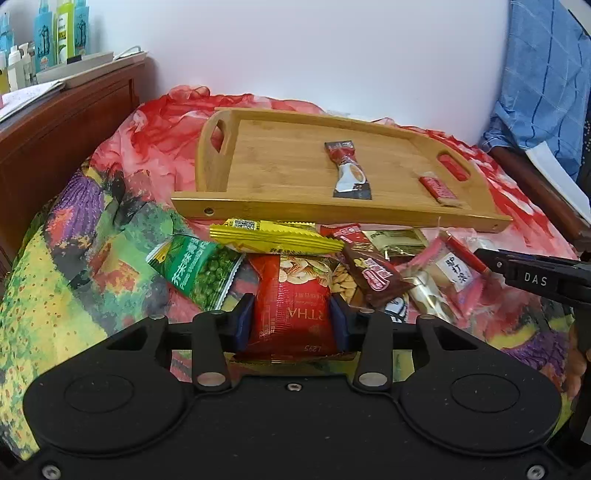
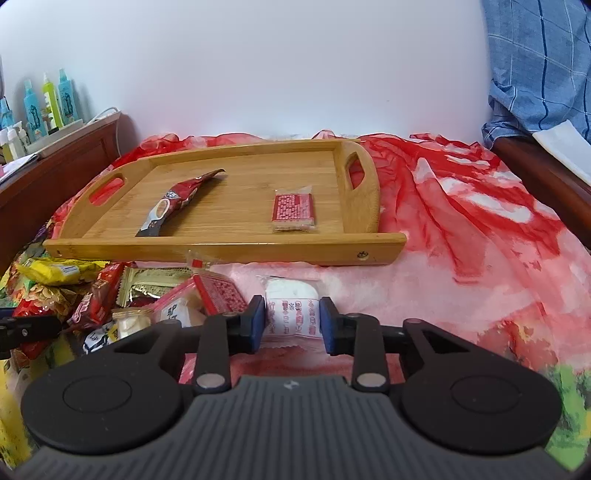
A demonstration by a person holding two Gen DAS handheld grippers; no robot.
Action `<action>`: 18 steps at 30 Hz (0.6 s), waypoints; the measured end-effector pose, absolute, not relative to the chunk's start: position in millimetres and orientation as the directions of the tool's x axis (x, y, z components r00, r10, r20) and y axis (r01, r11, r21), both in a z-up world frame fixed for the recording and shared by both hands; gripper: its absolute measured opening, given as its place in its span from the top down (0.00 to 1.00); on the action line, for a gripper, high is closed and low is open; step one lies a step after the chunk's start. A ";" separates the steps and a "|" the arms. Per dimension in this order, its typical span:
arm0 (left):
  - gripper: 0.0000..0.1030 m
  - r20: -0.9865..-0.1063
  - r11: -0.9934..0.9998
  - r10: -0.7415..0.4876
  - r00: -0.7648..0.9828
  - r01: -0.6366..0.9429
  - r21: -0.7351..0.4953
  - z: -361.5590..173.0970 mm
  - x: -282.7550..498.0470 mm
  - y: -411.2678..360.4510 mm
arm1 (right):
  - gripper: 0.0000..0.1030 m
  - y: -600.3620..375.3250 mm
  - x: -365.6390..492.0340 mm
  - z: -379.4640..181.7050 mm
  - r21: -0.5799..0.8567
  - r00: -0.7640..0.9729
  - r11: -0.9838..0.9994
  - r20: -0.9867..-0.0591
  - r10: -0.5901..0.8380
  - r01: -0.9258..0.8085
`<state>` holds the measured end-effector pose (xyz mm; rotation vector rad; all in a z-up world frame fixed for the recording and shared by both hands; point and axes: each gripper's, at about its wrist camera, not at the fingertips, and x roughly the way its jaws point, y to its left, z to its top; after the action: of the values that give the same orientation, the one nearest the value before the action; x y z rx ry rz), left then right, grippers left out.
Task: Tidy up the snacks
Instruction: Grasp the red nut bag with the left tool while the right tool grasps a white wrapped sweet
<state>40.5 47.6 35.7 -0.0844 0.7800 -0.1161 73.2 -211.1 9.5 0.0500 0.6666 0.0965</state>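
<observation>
A bamboo tray (image 1: 280,162) (image 2: 240,184) lies on the bed and holds a red-and-white sachet (image 1: 349,170) (image 2: 177,199) and a small red packet (image 1: 439,190) (image 2: 294,210). A pile of snack packets (image 1: 369,266) (image 2: 110,295) lies in front of it. My left gripper (image 1: 291,317) is shut on a red nut packet (image 1: 291,306) at the near side of the pile. My right gripper (image 2: 291,321) is shut on a white packet with red print (image 2: 291,310) that rests on the cloth right of the pile.
A green pea bag (image 1: 195,269) and a yellow wrapper (image 1: 273,236) lie left of the pile. A wooden headboard (image 1: 66,122) with bottles (image 1: 62,33) stands at left. A blue checked cloth (image 2: 539,62) hangs at right. Red patterned bedding (image 2: 480,229) covers the bed.
</observation>
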 end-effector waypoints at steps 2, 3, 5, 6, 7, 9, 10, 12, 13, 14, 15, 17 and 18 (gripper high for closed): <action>0.61 -0.691 0.990 -0.139 0.709 0.076 -0.121 39.5 36.5 46.0 | 0.65 -211.5 70.2 11.3 0.082 0.783 0.994 -0.612 0.109 -0.074; 0.61 -0.689 0.989 -0.142 0.711 0.078 -0.124 41.2 34.9 45.7 | 0.65 -212.0 68.5 12.7 0.087 0.785 0.993 -0.610 0.113 -0.075; 0.61 -0.686 0.989 -0.145 0.713 0.079 -0.126 45.2 32.1 44.3 | 0.65 -212.2 65.8 15.5 0.095 0.787 0.993 -0.605 0.117 -0.075; 0.61 -0.684 0.989 -0.144 0.715 0.079 -0.125 46.7 30.8 43.6 | 0.65 -212.3 64.5 17.2 0.098 0.789 0.992 -0.603 0.119 -0.075; 0.61 -0.681 0.989 -0.143 0.718 0.081 -0.123 48.4 29.4 42.9 | 0.65 -212.5 63.1 18.5 0.101 0.791 0.992 -0.600 0.121 -0.075; 0.61 -0.675 0.989 -0.143 0.724 0.085 -0.118 51.6 26.1 40.9 | 0.65 -213.2 59.8 21.2 0.106 0.794 0.992 -0.595 0.123 -0.074; 0.61 -0.674 0.990 -0.142 0.725 0.087 -0.114 53.0 24.7 39.7 | 0.65 -213.5 58.6 21.9 0.109 0.795 0.991 -0.594 0.124 -0.074; 0.61 -0.674 0.990 -0.141 0.725 0.091 -0.110 54.8 22.5 38.1 | 0.65 -214.2 56.3 23.3 0.115 0.795 0.991 -0.593 0.127 -0.073; 0.61 -0.675 0.990 -0.142 0.724 0.091 -0.110 55.7 21.5 37.9 | 0.65 -214.4 54.8 24.0 0.118 0.796 0.990 -0.592 0.128 -0.071; 0.61 -0.674 0.990 -0.141 0.725 0.090 -0.111 57.0 20.6 37.2 | 0.65 -214.7 53.6 24.7 0.122 0.796 0.990 -0.591 0.130 -0.071; 0.61 -0.673 0.990 -0.141 0.726 0.089 -0.111 58.6 19.7 36.5 | 0.65 -215.0 52.5 25.4 0.127 0.797 0.989 -0.590 0.132 -0.070; 0.61 -0.670 0.990 -0.138 0.729 0.090 -0.106 61.8 18.2 35.2 | 0.65 -215.3 50.0 27.4 0.133 0.799 0.989 -0.587 0.134 -0.067; 0.61 -0.669 0.991 -0.135 0.731 0.089 -0.103 63.9 17.5 34.6 | 0.65 -215.4 49.2 28.6 0.136 0.800 0.988 -0.585 0.134 -0.067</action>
<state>17.5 34.6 63.9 -0.0652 0.7413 -0.1239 49.2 -215.4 28.6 0.1101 0.6348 0.1082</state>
